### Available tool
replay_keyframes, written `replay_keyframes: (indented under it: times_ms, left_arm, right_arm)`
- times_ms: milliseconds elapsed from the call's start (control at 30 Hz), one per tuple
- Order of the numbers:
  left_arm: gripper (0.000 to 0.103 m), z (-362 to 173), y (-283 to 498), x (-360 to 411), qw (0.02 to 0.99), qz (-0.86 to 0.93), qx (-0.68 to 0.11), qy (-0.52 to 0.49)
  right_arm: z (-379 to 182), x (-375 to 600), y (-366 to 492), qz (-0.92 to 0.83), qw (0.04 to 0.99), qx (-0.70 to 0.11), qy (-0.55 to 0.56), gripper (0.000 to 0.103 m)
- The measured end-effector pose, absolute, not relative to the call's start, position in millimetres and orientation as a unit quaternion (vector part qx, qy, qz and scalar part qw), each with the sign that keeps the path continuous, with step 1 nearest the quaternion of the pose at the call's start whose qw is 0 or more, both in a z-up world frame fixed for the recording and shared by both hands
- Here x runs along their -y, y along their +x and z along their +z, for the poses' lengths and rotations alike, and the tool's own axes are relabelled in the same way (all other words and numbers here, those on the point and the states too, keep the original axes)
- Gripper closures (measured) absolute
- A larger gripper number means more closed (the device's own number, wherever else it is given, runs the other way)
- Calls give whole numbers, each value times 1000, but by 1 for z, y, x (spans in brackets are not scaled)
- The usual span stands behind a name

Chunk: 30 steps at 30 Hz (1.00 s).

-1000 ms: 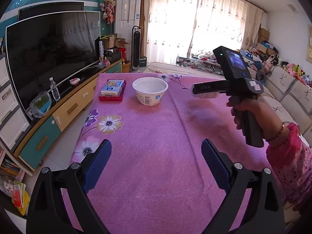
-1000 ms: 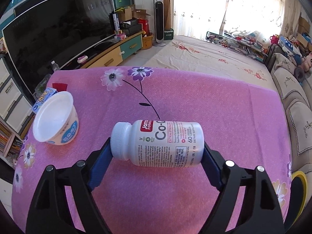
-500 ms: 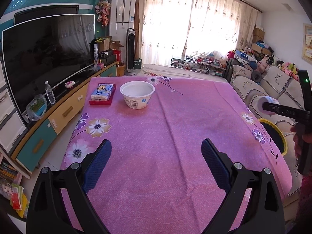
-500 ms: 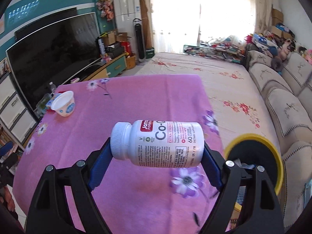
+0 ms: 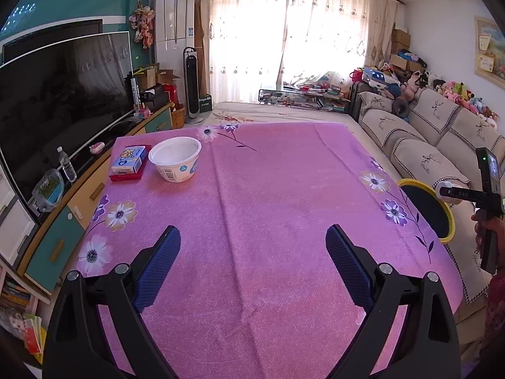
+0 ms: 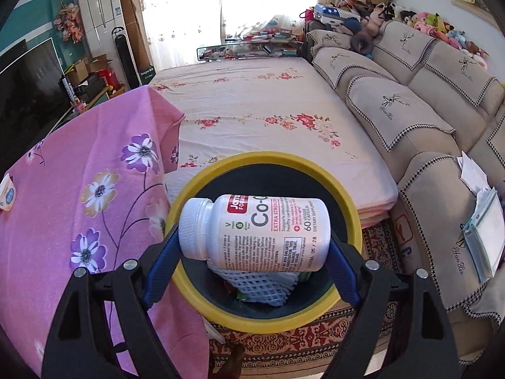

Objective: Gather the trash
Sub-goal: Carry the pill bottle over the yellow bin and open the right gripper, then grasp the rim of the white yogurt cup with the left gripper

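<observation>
My right gripper (image 6: 252,249) is shut on a white supplement bottle (image 6: 255,232), held sideways right above the yellow-rimmed trash bin (image 6: 353,208). White foam netting (image 6: 262,287) lies inside the bin. In the left wrist view the right gripper (image 5: 454,193) shows at the far right over the bin (image 5: 448,221). My left gripper (image 5: 252,262) is open and empty above the pink tablecloth (image 5: 268,214). A white paper bowl (image 5: 175,162) and a small blue carton (image 5: 128,159) on a red box sit at the table's far left.
A TV (image 5: 60,94) and low cabinet (image 5: 79,195) run along the left. A sofa (image 6: 426,120) stands right of the bin, a flowered bed sheet (image 6: 268,107) behind it. The bin stands on a patterned rug (image 6: 300,341) beside the table's right edge.
My right gripper has carried the bottle rightward off the table to a spot over the bin. The left gripper has drawn back a little and stays open.
</observation>
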<state>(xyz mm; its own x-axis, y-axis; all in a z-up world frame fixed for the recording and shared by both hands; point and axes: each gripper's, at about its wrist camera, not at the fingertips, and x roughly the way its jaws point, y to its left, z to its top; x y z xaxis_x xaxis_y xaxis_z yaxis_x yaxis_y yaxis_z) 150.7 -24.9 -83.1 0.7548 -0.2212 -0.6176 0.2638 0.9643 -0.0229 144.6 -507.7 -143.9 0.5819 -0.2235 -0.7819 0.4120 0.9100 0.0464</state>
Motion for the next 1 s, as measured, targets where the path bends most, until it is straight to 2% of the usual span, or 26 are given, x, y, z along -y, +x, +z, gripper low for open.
replay_keyframes:
  times_ms: [333,633,1000]
  left_arm:
    - [11,-82,156,40,933,-129,-332,46]
    - [11,-91,173,39,929,-130,-343,53]
    - [13,-85,260,11,921,-133,-362,59]
  right_arm:
    - [-123,505,118,-188,902,-372,117,16]
    - [-120,485,99,-174,907,-365,117,16]
    - [-128,468,108,-160,907,-372,116,16]
